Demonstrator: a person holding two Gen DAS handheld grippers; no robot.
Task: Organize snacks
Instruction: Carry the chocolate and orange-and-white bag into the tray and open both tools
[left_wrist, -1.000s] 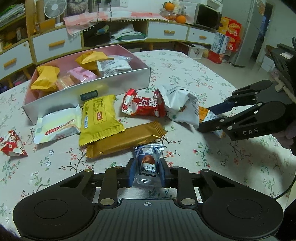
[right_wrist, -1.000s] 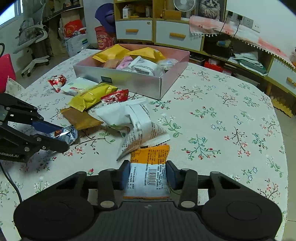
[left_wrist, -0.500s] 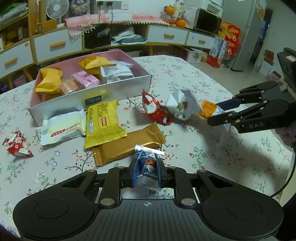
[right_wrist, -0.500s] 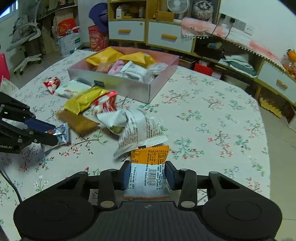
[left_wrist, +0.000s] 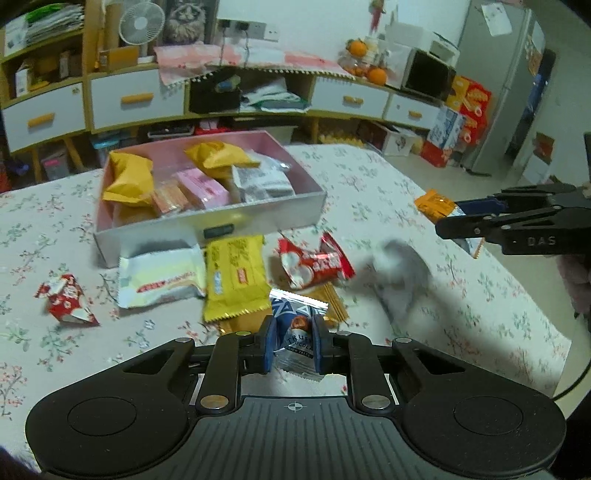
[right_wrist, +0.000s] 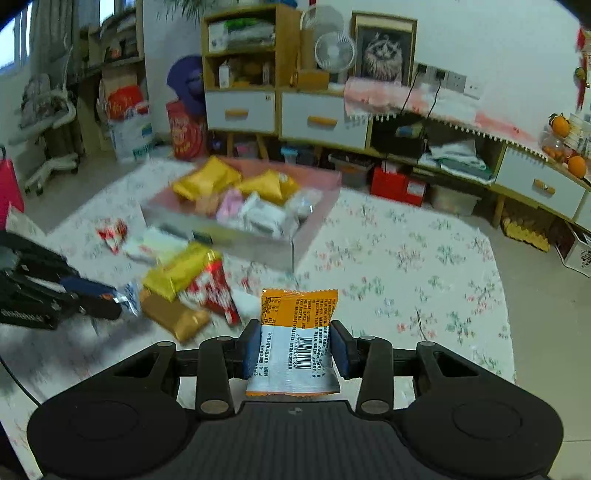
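Two grippers, left gripper (left_wrist: 293, 345) and right gripper (right_wrist: 295, 349), each clamp one packet

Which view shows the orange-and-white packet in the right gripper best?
The right wrist view: the orange-and-white packet sits centred and sharp between the right gripper fingers, barcode visible. The left wrist view shows only its orange end, small, at the frame's right.

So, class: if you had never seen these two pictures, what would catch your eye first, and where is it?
Each gripper is shut on a snack: the left gripper pinches a blue chocolate packet low in its view, the right gripper an orange-and-white packet. Behind them sits the pink box, already full of packets, with loose snacks such as the yellow packet scattered in front on the floral tablecloth.
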